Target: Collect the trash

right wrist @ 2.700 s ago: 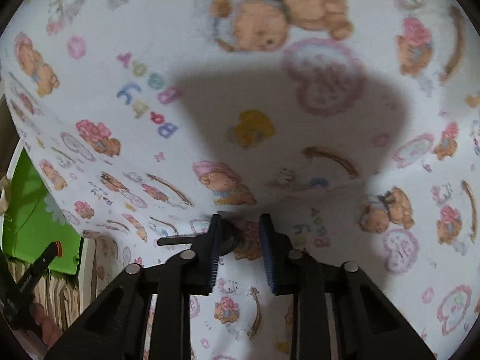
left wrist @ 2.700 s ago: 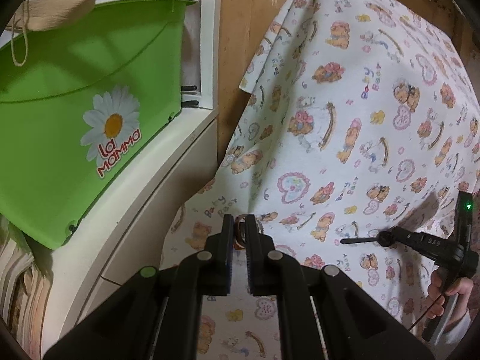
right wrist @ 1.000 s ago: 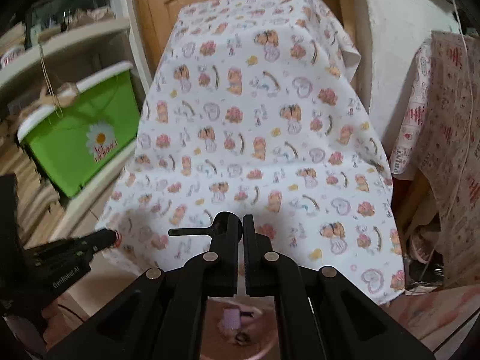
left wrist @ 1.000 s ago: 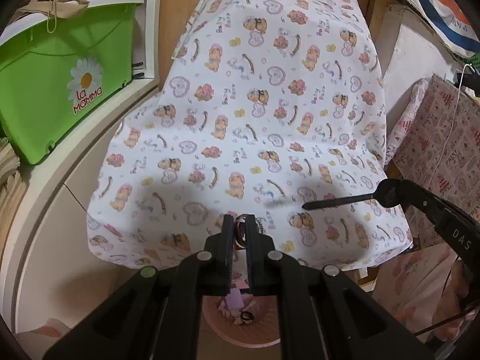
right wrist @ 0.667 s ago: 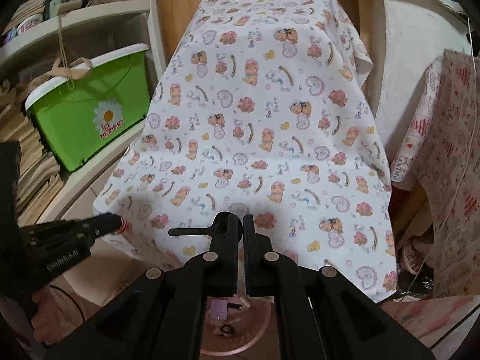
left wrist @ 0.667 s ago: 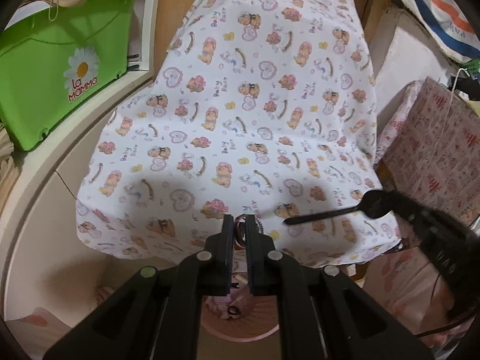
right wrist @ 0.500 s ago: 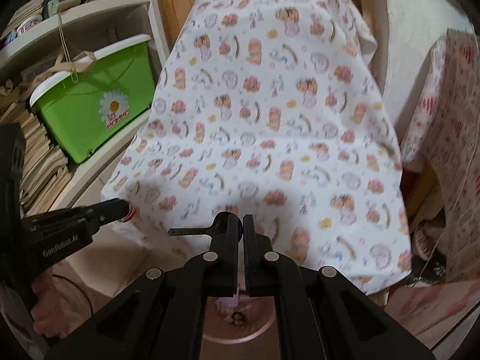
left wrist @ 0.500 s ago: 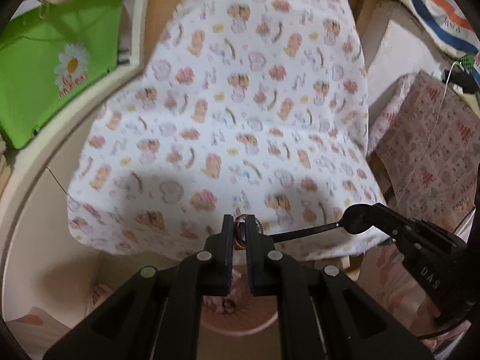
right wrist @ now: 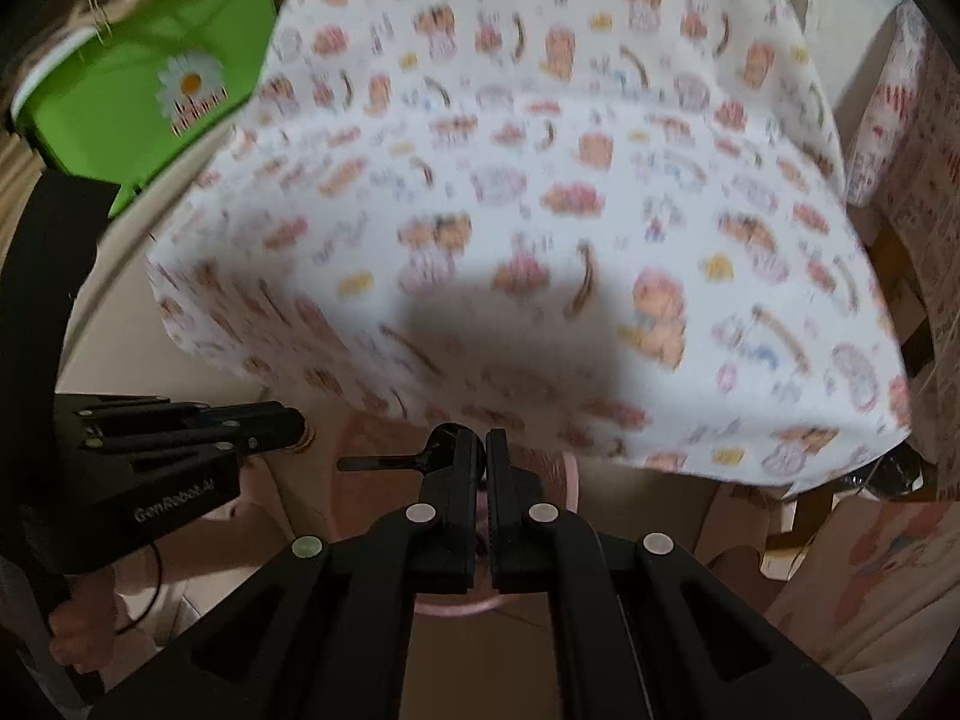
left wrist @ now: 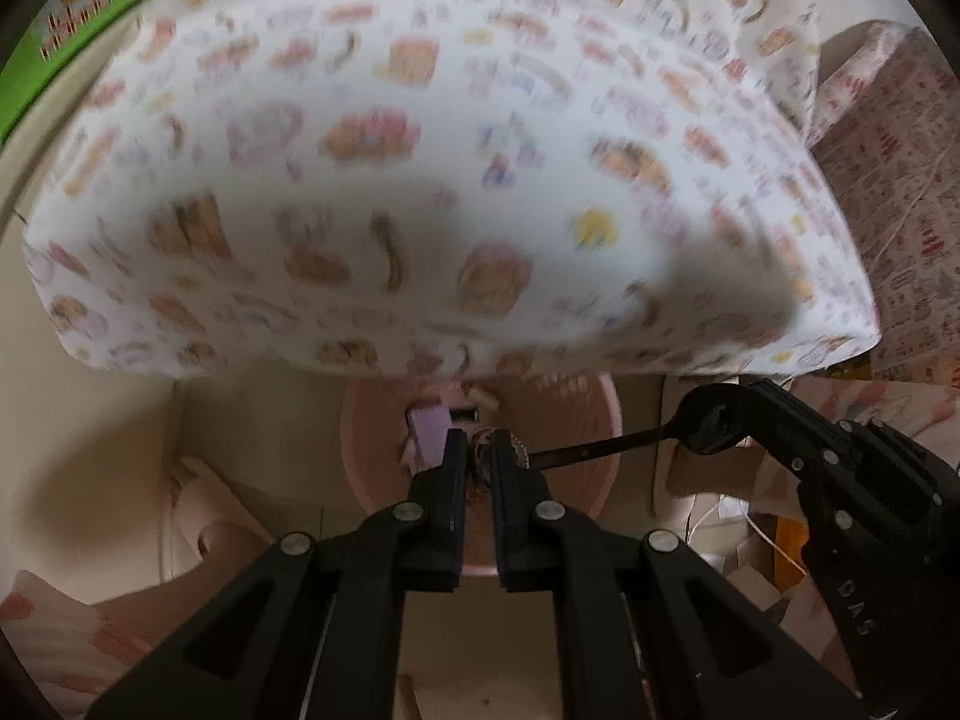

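Note:
My left gripper (left wrist: 478, 450) is shut on a small round brownish piece of trash (left wrist: 482, 443) and points down over a pink bin (left wrist: 576, 480) on the floor. A purple scrap (left wrist: 429, 423) and other small bits lie inside the bin. My right gripper (right wrist: 485, 450) is shut on a black plastic spoon (right wrist: 384, 463), whose handle sticks out to the left, above the same pink bin (right wrist: 567, 480). The left wrist view shows the right gripper (left wrist: 738, 405) with the spoon (left wrist: 600, 451) at the right. In the right wrist view the left gripper (right wrist: 294, 420) is at the left.
A table under a white teddy-bear-print cloth (left wrist: 420, 180) overhangs the far part of the bin. A green tub (right wrist: 150, 90) with a daisy sticker sits on a shelf at the left. Patterned fabric (left wrist: 888, 150) hangs at the right. A person's hand (right wrist: 78, 618) holds the left gripper.
Both grippers have sunk and tipped down from the table top toward the floor. The pink bin now shows larger under the fingertips. Each still holds its item.

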The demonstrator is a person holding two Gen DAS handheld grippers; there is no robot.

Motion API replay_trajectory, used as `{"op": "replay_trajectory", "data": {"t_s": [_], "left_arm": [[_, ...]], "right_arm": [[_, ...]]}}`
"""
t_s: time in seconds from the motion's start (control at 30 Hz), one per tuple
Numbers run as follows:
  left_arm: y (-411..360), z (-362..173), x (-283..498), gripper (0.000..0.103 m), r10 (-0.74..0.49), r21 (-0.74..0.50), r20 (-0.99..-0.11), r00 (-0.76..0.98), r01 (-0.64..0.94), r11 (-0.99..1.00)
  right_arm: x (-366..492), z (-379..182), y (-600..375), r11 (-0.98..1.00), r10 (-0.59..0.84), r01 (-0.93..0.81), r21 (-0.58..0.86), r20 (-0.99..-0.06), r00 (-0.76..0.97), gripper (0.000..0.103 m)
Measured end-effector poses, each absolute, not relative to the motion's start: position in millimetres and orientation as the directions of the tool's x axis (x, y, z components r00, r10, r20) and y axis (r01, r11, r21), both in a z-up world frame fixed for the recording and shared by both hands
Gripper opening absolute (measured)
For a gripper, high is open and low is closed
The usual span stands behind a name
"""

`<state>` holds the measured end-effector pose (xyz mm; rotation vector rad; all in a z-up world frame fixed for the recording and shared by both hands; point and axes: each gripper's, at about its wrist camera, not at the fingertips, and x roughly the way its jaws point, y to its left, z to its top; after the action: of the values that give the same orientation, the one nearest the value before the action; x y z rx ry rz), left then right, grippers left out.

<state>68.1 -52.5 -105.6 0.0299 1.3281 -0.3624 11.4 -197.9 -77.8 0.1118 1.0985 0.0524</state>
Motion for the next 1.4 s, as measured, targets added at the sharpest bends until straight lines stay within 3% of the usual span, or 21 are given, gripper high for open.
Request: {"op": "replay_trajectory", "data": {"t_s": [0.1,0.47,0.53,0.57,0.6,0.67,0.73,0.8,0.97,1.13,1.27,1.4], "left_arm": [[-48,-125,73,0.006,-0.259,-0.222,-0.956,0.136,0.236,0.946],[-46,-167,76,0.009,-0.191,-0.181,-0.981,0.034,0.194,0.964],[-46,-164,76,0.027,-0.174,-0.162,-0.984,0.046,0.194,0.968],[-46,-162,77,0.048,-0.162,-0.150,-0.985,0.054,0.189,0.971],[-45,-160,77,0.059,-0.145,-0.130,-0.987,0.069,0.182,0.975],[-45,-154,78,0.060,-0.118,-0.099,-0.988,0.096,0.183,0.978],[-45,-143,79,0.064,-0.098,-0.072,-0.986,0.138,0.183,0.981],[-44,-130,78,0.069,-0.079,-0.042,-0.979,0.189,0.188,0.981],[-41,-87,71,0.077,-0.081,-0.013,-0.940,0.331,0.203,0.979],[-33,-42,61,0.088,-0.084,0.027,-0.865,0.494,0.213,0.977],[-21,-7,54,0.090,-0.133,-0.017,-0.776,0.616,0.190,0.982],[-17,16,49,0.102,-0.124,0.001,-0.711,0.692,0.178,0.984]], "right_arm": [[16,-107,-201,0.990,0.095,0.058,0.127,-0.916,0.390,0.003],[23,-177,-205,0.975,0.114,0.164,0.152,-0.969,0.217,0.003],[23,-182,-207,0.970,0.132,0.177,0.167,-0.972,0.195,0.004],[23,-184,-209,0.966,0.145,0.184,0.179,-0.972,0.185,0.004],[22,-185,-210,0.963,0.154,0.193,0.189,-0.971,0.182,0.005],[21,-184,-213,0.957,0.166,0.209,0.203,-0.969,0.184,0.014],[19,-177,-217,0.954,0.164,0.218,0.207,-0.966,0.201,0.038],[17,-162,-218,0.956,0.145,0.215,0.200,-0.958,0.248,0.055],[16,-117,-222,0.970,0.093,0.175,0.170,-0.921,0.378,0.062],[9,-61,-226,0.975,0.069,0.139,0.173,-0.833,0.550,0.085],[1,-28,-228,0.980,0.002,0.149,0.132,-0.755,0.656,0.086],[-2,-4,-232,0.984,-0.037,0.150,0.099,-0.706,0.707,0.086]]}}
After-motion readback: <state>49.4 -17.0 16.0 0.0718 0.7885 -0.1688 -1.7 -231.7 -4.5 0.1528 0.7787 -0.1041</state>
